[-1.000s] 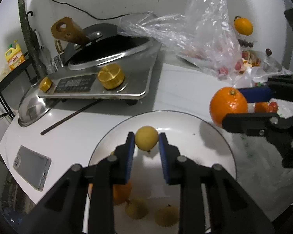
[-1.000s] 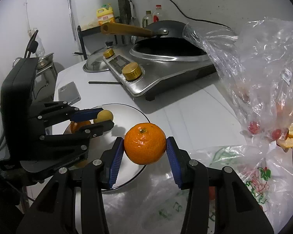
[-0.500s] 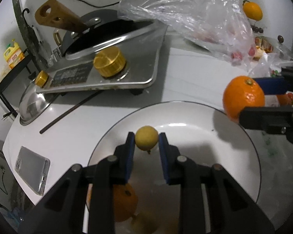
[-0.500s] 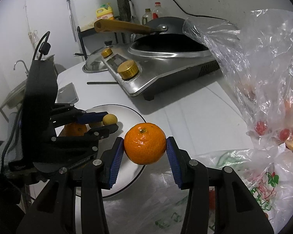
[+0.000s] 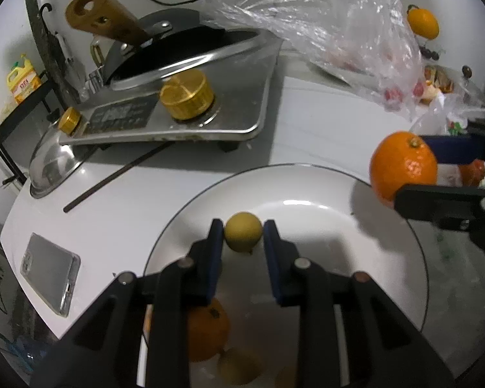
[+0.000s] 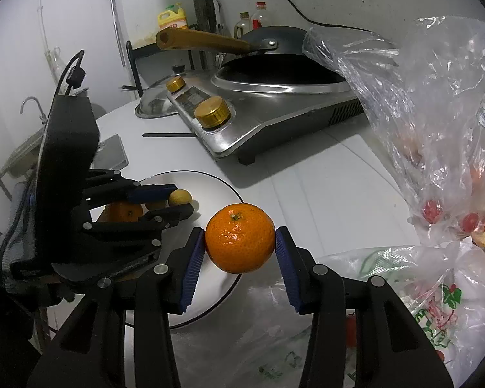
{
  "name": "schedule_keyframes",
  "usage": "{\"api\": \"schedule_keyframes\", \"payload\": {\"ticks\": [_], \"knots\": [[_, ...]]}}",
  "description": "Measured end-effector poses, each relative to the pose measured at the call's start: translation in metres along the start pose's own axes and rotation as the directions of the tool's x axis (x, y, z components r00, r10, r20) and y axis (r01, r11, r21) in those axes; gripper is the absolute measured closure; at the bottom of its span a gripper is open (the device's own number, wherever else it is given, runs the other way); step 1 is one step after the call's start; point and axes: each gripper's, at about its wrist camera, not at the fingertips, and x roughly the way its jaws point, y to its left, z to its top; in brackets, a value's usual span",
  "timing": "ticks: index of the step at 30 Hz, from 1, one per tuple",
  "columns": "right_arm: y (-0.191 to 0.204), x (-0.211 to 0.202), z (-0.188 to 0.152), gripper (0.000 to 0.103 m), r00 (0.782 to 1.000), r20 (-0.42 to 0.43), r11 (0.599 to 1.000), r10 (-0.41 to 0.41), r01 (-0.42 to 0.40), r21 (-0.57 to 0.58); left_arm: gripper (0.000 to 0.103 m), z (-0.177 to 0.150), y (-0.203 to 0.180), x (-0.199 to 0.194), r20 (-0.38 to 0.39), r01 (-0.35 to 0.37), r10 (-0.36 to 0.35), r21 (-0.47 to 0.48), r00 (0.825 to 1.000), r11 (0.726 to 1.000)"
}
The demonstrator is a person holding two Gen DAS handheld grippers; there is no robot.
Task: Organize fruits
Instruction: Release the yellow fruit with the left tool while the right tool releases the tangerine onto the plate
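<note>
The left hand-held gripper (image 5: 243, 237) now hangs lower over the white plate (image 5: 388, 226), still clamping the small yellow fruit (image 5: 243, 235); release looks imminent. The right hand-held gripper (image 6: 240, 248) keeps gripping the orange (image 6: 240, 238) beside the plate's right rim.

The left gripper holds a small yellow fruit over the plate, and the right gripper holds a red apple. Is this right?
Not quite. The right gripper holds an orange, not a red apple, as the right wrist view shows. The left gripper does hold the small yellow fruit over the plate.

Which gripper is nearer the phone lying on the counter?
Left. The left gripper holds a small yellow fruit over the plate beside the phone; the right gripper is past the plate's far edge.
</note>
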Motion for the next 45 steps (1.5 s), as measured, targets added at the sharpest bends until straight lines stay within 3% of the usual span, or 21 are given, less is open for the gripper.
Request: {"api": "schedule_keyframes", "payload": {"ticks": [12, 29, 45], "knots": [[0.015, 0.01, 0.006, 0.056, 0.999, -0.029, 0.999, -0.024, 0.024, -0.022, 0.054, -0.004, 0.025, -0.038, 0.112, 0.048, -0.04, -0.068, 0.993, 0.997], [0.039, 0.051, 0.015, 0.056, 0.994, -0.103, 0.999, -0.039, 0.036, -0.027, 0.053, -0.033, 0.085, -0.057, 0.174, 0.05, -0.014, -0.203, 0.985, 0.978], [0.047, 0.071, 0.022, 0.055, 0.989, -0.116, 0.996, -0.086, 0.084, -0.022, 0.053, -0.052, 0.106, -0.063, 0.204, 0.078, -0.026, -0.248, 0.979, 0.966]]}}
